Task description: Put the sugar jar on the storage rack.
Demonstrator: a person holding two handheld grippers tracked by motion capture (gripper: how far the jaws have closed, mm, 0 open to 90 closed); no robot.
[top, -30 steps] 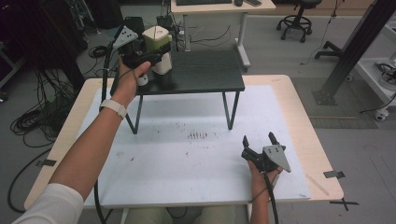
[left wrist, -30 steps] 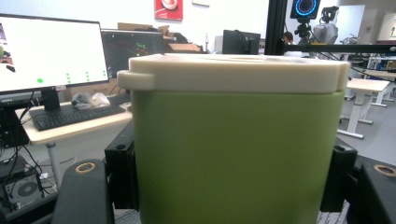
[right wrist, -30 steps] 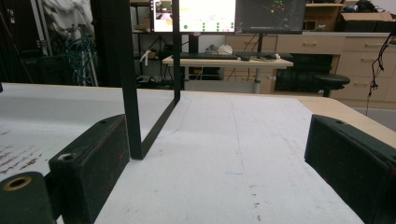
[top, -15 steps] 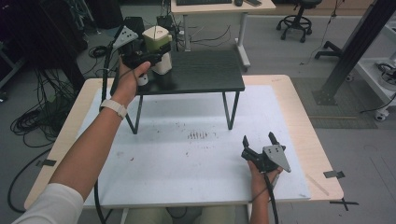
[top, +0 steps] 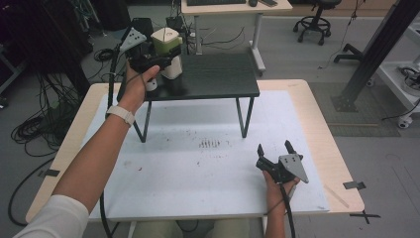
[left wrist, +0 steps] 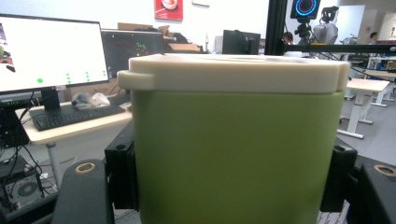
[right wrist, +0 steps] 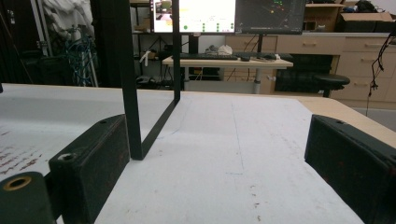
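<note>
A green container with a cream lid stands at the left end of the black raised shelf, with a white part under it. My left gripper is shut on the green body, one black pad pressed to each side. My right gripper rests low over the white mat near the table's front right. Its jaws stand wide apart with nothing between them.
The shelf stands on thin black legs at the back of the mat. A wooden table edge runs along the right. Cables lie on the floor to the left, and a desk with monitors stands beyond the table.
</note>
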